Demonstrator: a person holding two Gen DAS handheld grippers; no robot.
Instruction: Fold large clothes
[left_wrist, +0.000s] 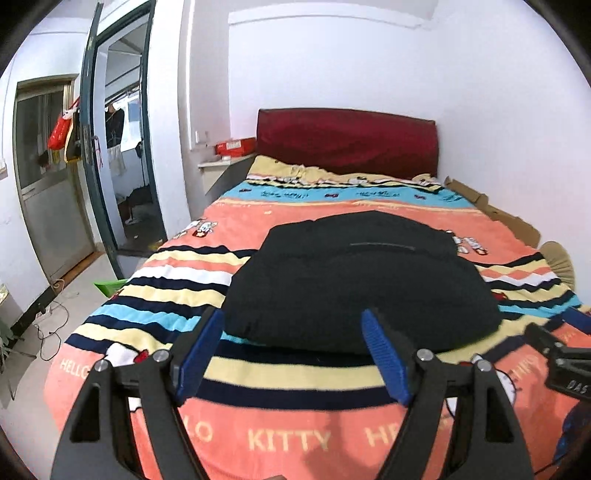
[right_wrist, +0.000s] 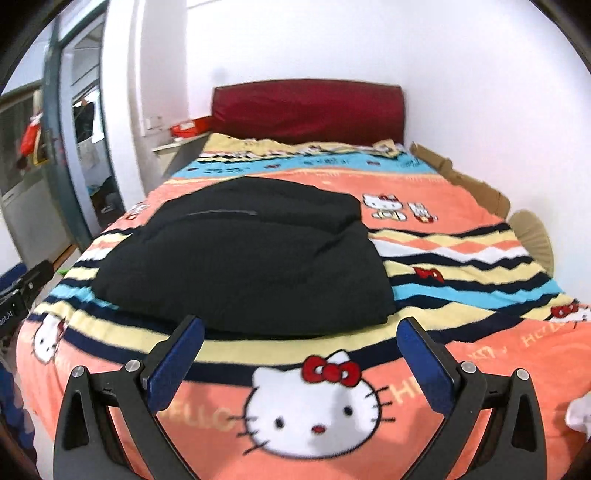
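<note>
A thick black garment (left_wrist: 362, 280) lies folded into a compact bundle on the striped Hello Kitty bedspread (left_wrist: 288, 435). It also shows in the right wrist view (right_wrist: 243, 258). My left gripper (left_wrist: 293, 325) is open and empty, held just short of the bundle's near edge. My right gripper (right_wrist: 301, 330) is open and empty, also just in front of the bundle's near edge. The right gripper's body shows at the right edge of the left wrist view (left_wrist: 561, 354).
A dark red headboard (left_wrist: 347, 142) stands at the far end against the white wall. Cardboard pieces (left_wrist: 495, 210) line the bed's right side. An open doorway (left_wrist: 125, 147) and a floor with cables (left_wrist: 51, 325) lie to the left. A red box (left_wrist: 236, 146) sits on a shelf.
</note>
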